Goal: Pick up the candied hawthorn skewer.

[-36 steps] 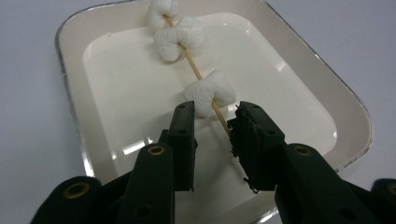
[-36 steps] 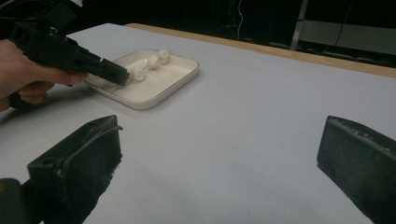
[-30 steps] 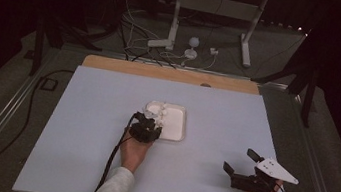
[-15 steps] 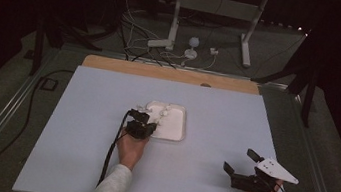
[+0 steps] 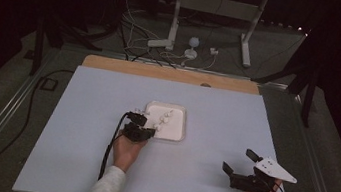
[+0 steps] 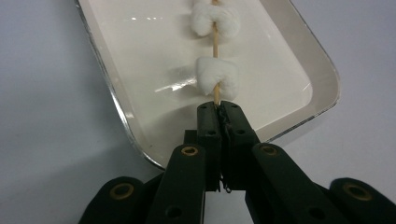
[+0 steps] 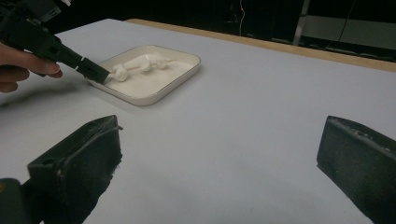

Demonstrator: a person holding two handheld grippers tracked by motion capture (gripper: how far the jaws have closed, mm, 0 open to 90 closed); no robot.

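A thin wooden skewer (image 6: 215, 93) threaded with white marshmallows (image 6: 217, 77) lies over a white tray (image 6: 280, 60). My left gripper (image 6: 218, 108) is shut on the skewer's near end, just inside the tray's near rim. In the high view the left gripper (image 5: 150, 131) sits at the near-left edge of the tray (image 5: 176, 127), and the marshmallows (image 5: 162, 119) run away from it. My right gripper (image 5: 240, 161) rests at the table's front right, open, with nothing between its jaws. The right gripper view looks past that open gripper (image 7: 224, 144) at the tray (image 7: 187, 58) and the left gripper (image 7: 95, 71).
The tray stands near the middle of a pale blue-grey table top (image 5: 76, 138) with a wooden strip (image 5: 171, 73) along its far edge. Beyond it, stand legs (image 5: 173, 25) and cables (image 5: 136, 35) lie on the dark floor.
The left gripper has drawn back a little from over the tray to its near-left edge. The right gripper has kept still.
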